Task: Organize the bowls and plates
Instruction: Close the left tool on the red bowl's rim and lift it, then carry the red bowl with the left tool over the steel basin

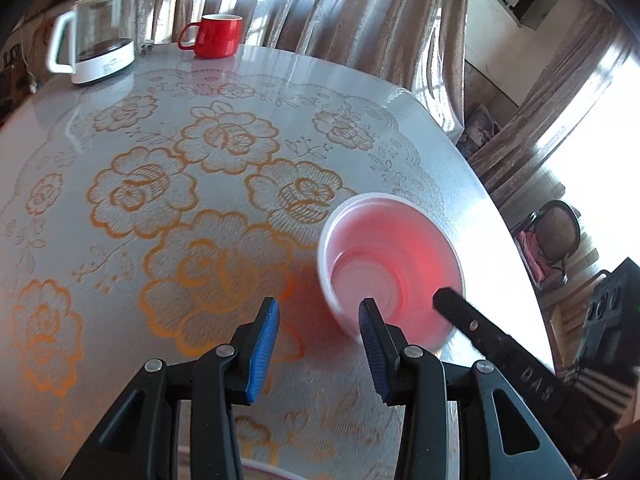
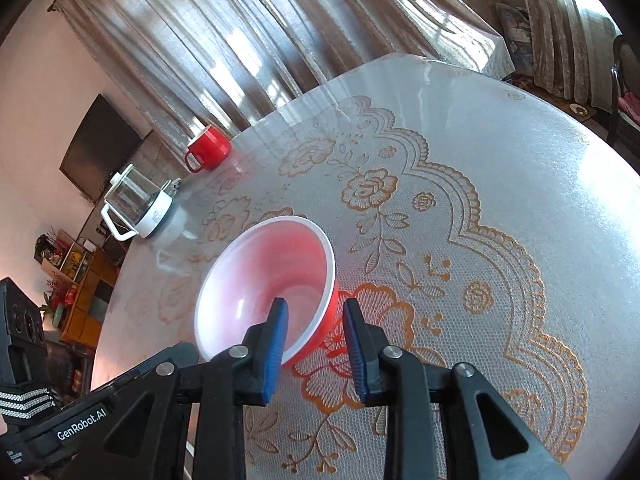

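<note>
The right gripper [image 2: 316, 316] is straddling the near rim of the red bowl [image 2: 272, 276], one pad inside, one outside, jaws narrow, pads not visibly pressing. The left gripper [image 1: 320, 316] is hanging just left of it, jaws moderately apart, empty. The lace-covered table [image 2: 520, 208] is lying open toward its far edge, with the mug [image 1: 214, 36] and kettle [image 1: 98, 36] sitting there.

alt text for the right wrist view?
The right gripper straddles the near rim of a red bowl with a white inside, on a floral lace tablecloth. A red mug and glass kettle stand at the far edge.
</note>
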